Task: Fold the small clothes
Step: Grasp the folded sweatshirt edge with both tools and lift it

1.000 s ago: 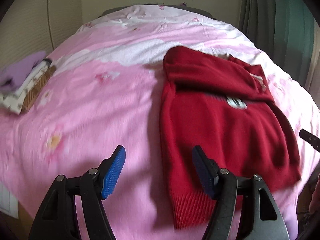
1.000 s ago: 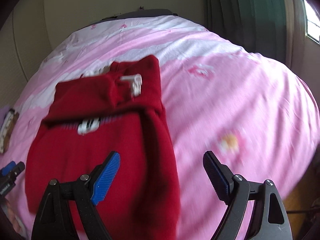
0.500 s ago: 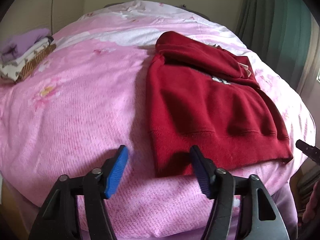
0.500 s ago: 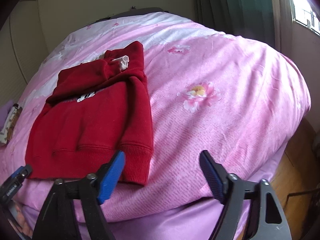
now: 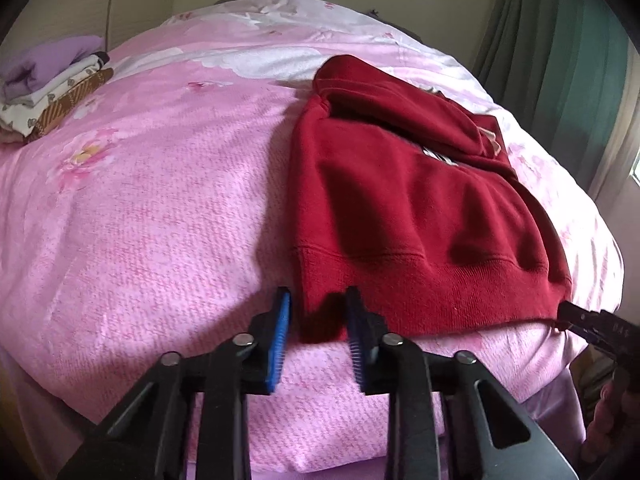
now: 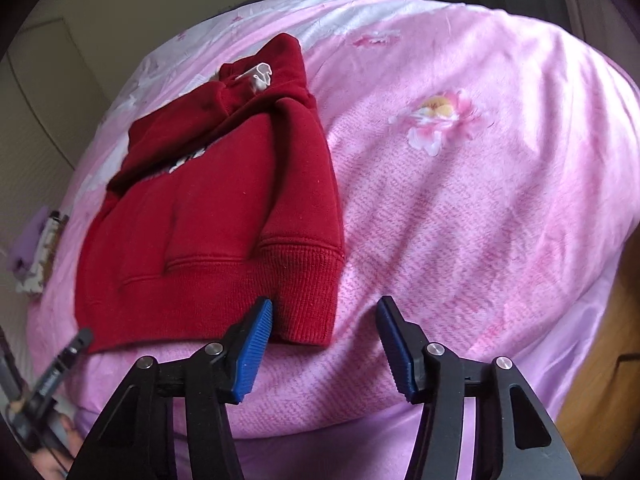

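Left wrist view first: the left tool (image 5: 318, 334) has its blue ribbed pads narrowed around the near left corner of the red hoodie (image 5: 400, 208), cloth between them, though I can't tell if it's fully pinched yet. Over on the right wrist view, the right tool (image 6: 324, 344) is spread wide, one pad touching the hem's right corner and the other out over bare bed (image 6: 500, 200). The hoodie lies flat near the bed's front edge, sleeves already tucked across and hood folded down, so I'd guess the side folds are done and the bottom-to-top fold is left. Fabric looks like thick fleece with a chunky ribbed hem band; the pink floral cover is nubby. A stack of folded clothes (image 5: 48, 88) sits far left.
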A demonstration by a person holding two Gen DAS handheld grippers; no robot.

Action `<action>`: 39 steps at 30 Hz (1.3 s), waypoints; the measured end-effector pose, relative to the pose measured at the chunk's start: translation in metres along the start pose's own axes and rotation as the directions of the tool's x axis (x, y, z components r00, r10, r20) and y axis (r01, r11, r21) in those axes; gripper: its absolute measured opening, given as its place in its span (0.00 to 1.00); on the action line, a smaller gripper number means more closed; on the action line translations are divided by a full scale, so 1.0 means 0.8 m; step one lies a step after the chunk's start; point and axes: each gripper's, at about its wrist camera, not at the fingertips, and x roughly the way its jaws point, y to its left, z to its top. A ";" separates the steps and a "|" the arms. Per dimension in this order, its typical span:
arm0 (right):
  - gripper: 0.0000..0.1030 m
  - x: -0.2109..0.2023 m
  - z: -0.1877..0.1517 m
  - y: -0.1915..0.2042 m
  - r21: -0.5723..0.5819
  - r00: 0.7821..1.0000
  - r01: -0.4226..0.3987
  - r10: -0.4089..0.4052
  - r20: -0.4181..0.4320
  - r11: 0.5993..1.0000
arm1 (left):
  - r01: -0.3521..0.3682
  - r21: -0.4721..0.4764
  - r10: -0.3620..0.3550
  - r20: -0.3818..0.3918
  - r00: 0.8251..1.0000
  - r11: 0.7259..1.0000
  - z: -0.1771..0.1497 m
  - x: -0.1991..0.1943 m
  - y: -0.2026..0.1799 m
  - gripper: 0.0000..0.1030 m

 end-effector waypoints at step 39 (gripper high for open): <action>0.11 -0.088 0.222 0.051 0.027 0.871 -0.285 0.247 0.425 0.958 | 0.031 -0.079 0.005 0.417 0.909 0.996 0.264 -0.032 -0.052 0.07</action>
